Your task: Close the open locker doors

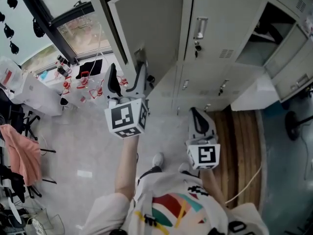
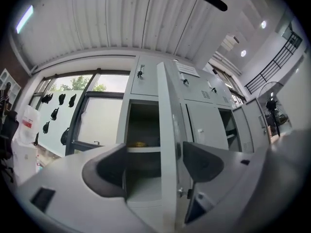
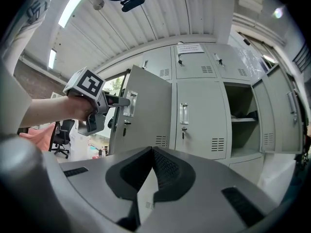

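A bank of grey lockers [image 1: 220,38] fills the top of the head view. One tall door [image 1: 146,28] at the left stands swung out. My left gripper [image 1: 126,82] is open and straddles that door's free edge by the handle. In the left gripper view the door edge [image 2: 167,144] runs up between the spread fingers [image 2: 104,176], with the open compartment [image 2: 143,125] behind it. My right gripper [image 1: 200,124] hangs lower, shut and empty, its pads [image 3: 163,171] pressed together. A second locker [image 3: 243,120] at the right is open, its door [image 3: 282,110] swung right.
A small yellow thing [image 2: 141,143] lies on the shelf of the left open locker. Left of the lockers are a window [image 1: 80,31], a white table [image 1: 34,94] and a chair with pink cloth [image 1: 22,155]. A wooden platform [image 1: 239,146] lies under the lockers.
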Motion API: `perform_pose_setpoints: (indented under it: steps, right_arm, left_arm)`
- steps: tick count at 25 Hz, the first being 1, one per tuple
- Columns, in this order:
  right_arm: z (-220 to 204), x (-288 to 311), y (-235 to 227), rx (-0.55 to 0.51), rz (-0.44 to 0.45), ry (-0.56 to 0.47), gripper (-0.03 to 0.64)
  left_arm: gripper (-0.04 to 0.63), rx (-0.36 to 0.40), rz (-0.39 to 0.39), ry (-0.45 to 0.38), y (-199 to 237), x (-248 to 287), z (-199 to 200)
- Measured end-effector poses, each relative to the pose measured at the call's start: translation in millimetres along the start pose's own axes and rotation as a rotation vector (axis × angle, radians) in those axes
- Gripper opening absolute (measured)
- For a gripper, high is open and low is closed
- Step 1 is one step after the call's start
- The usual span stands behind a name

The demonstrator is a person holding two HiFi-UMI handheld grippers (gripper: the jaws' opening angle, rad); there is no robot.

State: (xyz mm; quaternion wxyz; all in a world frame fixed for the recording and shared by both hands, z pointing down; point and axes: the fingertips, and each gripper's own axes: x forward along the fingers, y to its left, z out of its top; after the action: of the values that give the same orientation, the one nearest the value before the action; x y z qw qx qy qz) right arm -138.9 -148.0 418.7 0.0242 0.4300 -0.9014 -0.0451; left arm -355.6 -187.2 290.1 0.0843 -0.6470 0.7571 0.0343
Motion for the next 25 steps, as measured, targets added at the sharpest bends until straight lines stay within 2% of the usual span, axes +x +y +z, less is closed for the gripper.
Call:
perform_pose_setpoints:
  steps: [15,25]
  right_arm:
    - [0.1,33.6,-6.1,0.008,-0.088,0.026,0.006]
    - [-2.6,63.7,-4.9,0.009,-0.104,0.040,0.006]
  left_arm:
    - [0.342,0.013,0.042,-0.019,58.2,50.9,1.4]
    - [0.342,0.013,0.069,0.002,91.4,86.4,-10.6]
